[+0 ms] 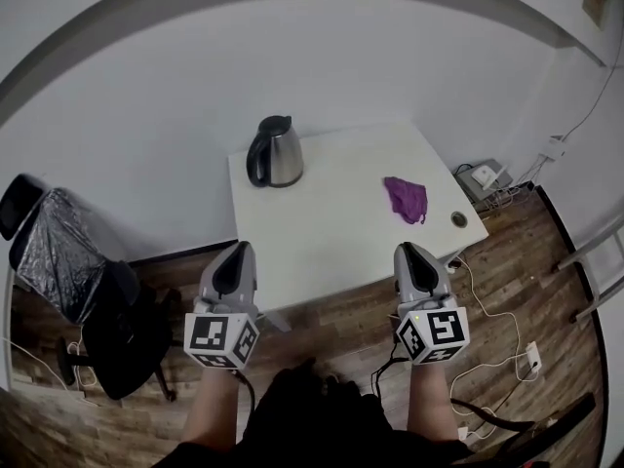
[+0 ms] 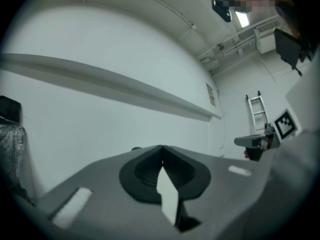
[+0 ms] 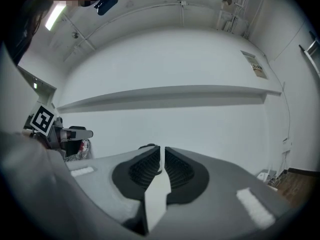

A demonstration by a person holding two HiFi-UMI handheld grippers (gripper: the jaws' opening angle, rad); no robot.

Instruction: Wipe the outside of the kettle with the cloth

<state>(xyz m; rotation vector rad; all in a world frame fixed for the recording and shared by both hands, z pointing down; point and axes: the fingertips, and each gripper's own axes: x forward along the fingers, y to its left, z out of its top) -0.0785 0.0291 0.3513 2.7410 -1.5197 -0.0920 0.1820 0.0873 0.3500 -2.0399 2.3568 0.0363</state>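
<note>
With the left gripper (image 1: 237, 249) jaws together and the right gripper (image 1: 410, 251) jaws a slit apart, both empty, pinch the likely soft, light cloth (image 1: 406, 199), right on the tabletop (image 1: 331, 227), by a fold; the rigid, probably slippery kettle (image 1: 274, 152) stands far left.

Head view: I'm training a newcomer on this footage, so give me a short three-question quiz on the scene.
1. True or false: the kettle and the cloth sit apart on the table.
2. The cloth's colour: A purple, B white, C green?
3. What does the left gripper hold?
Key: 1 true; 2 A; 3 nothing, its jaws are shut.
</note>
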